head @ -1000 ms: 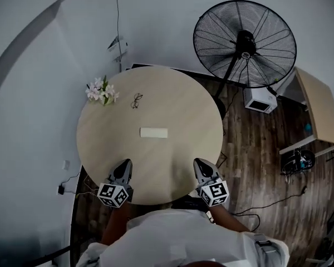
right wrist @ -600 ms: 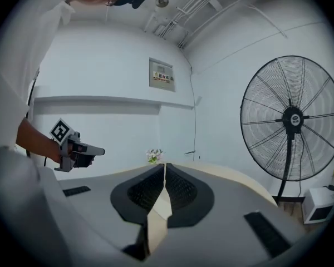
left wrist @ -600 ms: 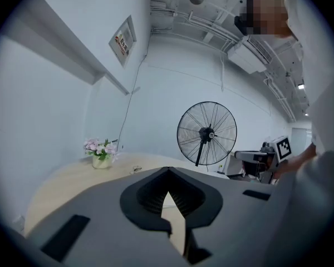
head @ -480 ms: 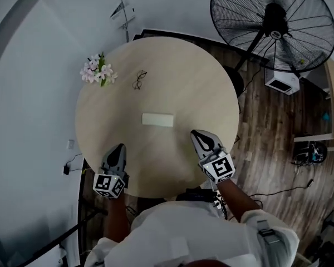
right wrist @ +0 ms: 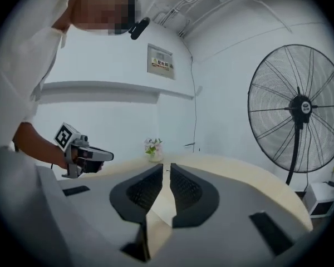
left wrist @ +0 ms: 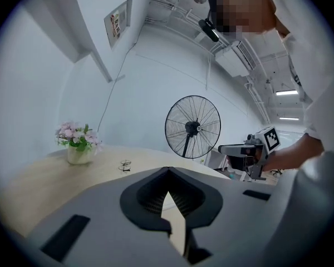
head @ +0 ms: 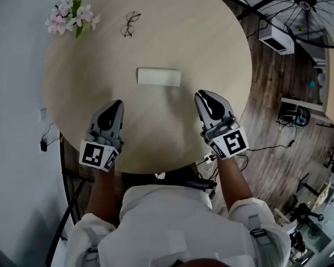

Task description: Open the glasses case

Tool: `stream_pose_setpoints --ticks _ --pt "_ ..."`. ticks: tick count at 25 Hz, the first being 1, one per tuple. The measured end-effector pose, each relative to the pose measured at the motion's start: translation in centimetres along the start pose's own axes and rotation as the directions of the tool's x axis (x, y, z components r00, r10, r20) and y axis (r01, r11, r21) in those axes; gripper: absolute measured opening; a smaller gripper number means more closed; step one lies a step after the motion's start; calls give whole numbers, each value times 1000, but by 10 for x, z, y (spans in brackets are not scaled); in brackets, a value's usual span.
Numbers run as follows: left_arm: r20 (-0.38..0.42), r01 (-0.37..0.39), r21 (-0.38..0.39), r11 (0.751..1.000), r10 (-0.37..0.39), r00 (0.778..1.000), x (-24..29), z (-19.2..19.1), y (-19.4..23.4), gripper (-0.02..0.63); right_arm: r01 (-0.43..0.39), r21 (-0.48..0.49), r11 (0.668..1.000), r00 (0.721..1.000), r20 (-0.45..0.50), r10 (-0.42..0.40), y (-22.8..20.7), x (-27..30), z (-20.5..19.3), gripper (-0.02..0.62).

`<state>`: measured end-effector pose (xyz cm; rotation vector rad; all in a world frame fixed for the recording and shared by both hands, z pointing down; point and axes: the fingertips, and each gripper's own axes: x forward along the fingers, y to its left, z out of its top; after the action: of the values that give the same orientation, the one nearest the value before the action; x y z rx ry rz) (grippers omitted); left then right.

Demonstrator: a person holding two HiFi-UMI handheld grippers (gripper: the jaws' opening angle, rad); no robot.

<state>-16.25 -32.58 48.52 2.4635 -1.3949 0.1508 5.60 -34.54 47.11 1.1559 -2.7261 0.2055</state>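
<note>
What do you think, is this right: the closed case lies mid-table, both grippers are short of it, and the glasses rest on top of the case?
Not quite. The glasses are not on the case. They lie apart from it, farther across the table, near the flowers, as the head view shows. The rest holds: the case is closed mid-table, and the left gripper and right gripper are both short of it.

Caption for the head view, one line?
Left gripper and right gripper hang above the round beige table, short of the closed pale rectangular glasses case.
</note>
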Motion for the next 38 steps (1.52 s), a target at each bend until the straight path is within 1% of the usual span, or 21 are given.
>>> stream_pose_setpoints --ticks 2,4,5,7,8,10,12,14,16,18,20,21,23,25,30,34,38 --pt "0 11 8 1000 -11 1000 5 -9 3 12 -33 -16 999 999 -42 33 8 8 -15 35" --pt "0 15 24 1000 -15 1000 11 -21 9 12 -53 -62 997 994 -96 47 12 21 -36 72" --pt "-10 17 35 999 -16 1000 13 -31 12 12 -60 -83 995 990 -133 48 12 28 -49 94" --pt "-68 35 67 997 -30 997 15 -57 13 12 -79 -137 987 980 -194 51 11 40 -73 100" --pt "-97 48 87 995 -40 995 18 -70 13 12 -93 -176 980 975 -215 54 9 46 -84 102" --pt "-119 69 127 989 -54 991 29 -87 11 12 -117 -263 958 972 -229 55 2 57 -101 111" --pt "-111 79 163 983 -61 992 44 -93 7 12 -123 -333 935 973 -224 48 -9 65 -115 117" --pt "-98 75 193 978 -57 994 57 -94 0 12 -119 -389 914 970 -242 24 -20 67 -131 118" --pt "-85 65 218 974 -48 995 65 -89 -4 12 -127 -454 882 957 -289 -11 -26 67 -145 120" --pt "-78 61 233 971 -44 996 69 -83 -6 12 -156 -540 827 936 -349 -51 -28 67 -156 120" --pt "-81 68 223 972 -51 995 70 -81 -7 12 -185 -614 767 912 -398 -98 -30 68 -163 120" --pt "-82 70 212 975 -53 995 71 -80 -7 12 -193 -638 745 905 -410 -117 -30 68 -166 120" --pt "-87 70 210 975 -52 995 73 -81 -7 12 -198 -670 716 897 -418 -143 -30 69 -171 120" --pt "-100 77 219 973 -56 993 74 -84 -8 12 -197 -680 706 891 -425 -160 -29 70 -175 118" --pt "-73 96 156 983 -86 994 78 -80 -12 12 -184 -689 701 888 -422 -182 -26 75 -171 110" --pt "-62 141 137 980 -134 989 82 -80 -25 14 -197 -697 689 885 -429 -181 -24 74 -171 91" --pt "-41 177 125 976 -173 984 81 -77 -33 12 -199 -697 689 880 -437 -187 -25 75 -174 90"
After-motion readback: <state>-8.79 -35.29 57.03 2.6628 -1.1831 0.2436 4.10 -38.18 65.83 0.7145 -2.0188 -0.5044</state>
